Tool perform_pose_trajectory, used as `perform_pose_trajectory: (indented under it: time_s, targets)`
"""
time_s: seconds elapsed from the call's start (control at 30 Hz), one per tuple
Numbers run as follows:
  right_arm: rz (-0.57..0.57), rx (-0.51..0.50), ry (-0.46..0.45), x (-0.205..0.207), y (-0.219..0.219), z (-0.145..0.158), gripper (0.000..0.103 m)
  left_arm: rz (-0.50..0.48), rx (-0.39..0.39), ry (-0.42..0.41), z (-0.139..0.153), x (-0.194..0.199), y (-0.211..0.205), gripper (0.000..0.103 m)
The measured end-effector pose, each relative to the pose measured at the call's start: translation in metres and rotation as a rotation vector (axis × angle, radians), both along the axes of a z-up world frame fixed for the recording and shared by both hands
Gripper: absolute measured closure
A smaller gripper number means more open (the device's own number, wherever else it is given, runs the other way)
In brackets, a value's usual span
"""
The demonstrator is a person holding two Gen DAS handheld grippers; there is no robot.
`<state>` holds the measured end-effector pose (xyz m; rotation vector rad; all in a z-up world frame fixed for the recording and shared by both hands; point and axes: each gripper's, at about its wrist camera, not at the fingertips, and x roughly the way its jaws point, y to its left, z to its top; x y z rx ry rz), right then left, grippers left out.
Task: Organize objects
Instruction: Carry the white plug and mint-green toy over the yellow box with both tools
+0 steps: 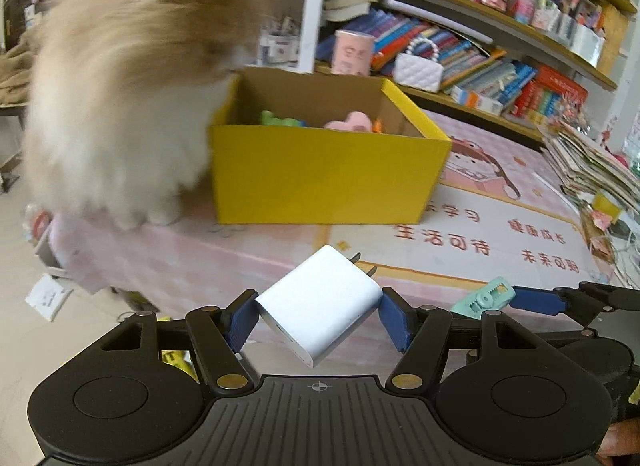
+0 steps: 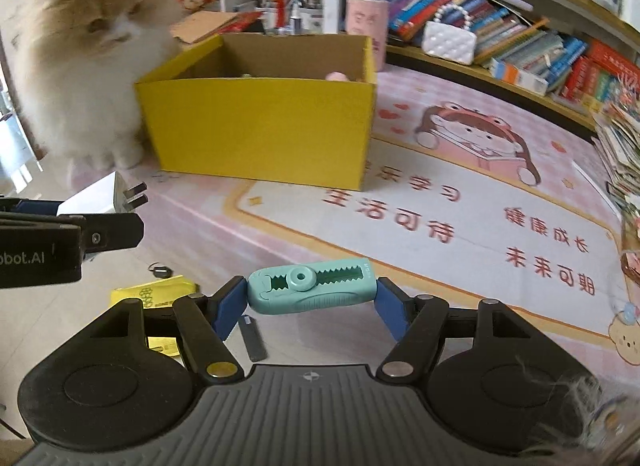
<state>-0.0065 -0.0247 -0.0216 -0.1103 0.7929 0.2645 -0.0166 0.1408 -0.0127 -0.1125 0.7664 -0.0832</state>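
Note:
My left gripper [image 1: 318, 316] is shut on a white plug charger [image 1: 320, 306], held above the near edge of the pink table mat, prongs pointing toward the box. My right gripper [image 2: 311, 300] is shut on a mint-green correction tape [image 2: 312, 290], held lengthwise between the blue pads. An open yellow cardboard box [image 1: 320, 173] stands ahead on the mat; it also shows in the right wrist view [image 2: 260, 125]. It holds a green toy [image 1: 280, 119] and a pink toy [image 1: 350, 121]. The correction tape [image 1: 484, 300] and the charger [image 2: 106, 197] each show in the other view.
A fluffy cream cat [image 1: 120, 85] sits at the box's left side, head near its rim; in the right wrist view the cat [image 2: 88, 53] faces me. Bookshelves [image 1: 480, 45], a pink cup [image 1: 354, 51] and white handbag [image 1: 418, 69] stand behind. Paper stacks [image 1: 592, 169] lie right.

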Motion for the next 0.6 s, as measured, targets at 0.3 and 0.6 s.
perform_pose_trajectory:
  time_s: [0.3,0.6]
  targets:
    - [0.023,-0.021,-0.035,-0.011,0.021,0.013,0.035,0.020,-0.022,-0.041,0.008,-0.019,0.024,0.038]
    - [0.028,-0.041,-0.036,-0.006,0.021,0.014,0.036,0.023,-0.048,-0.039,0.006,-0.015,0.024,0.038]
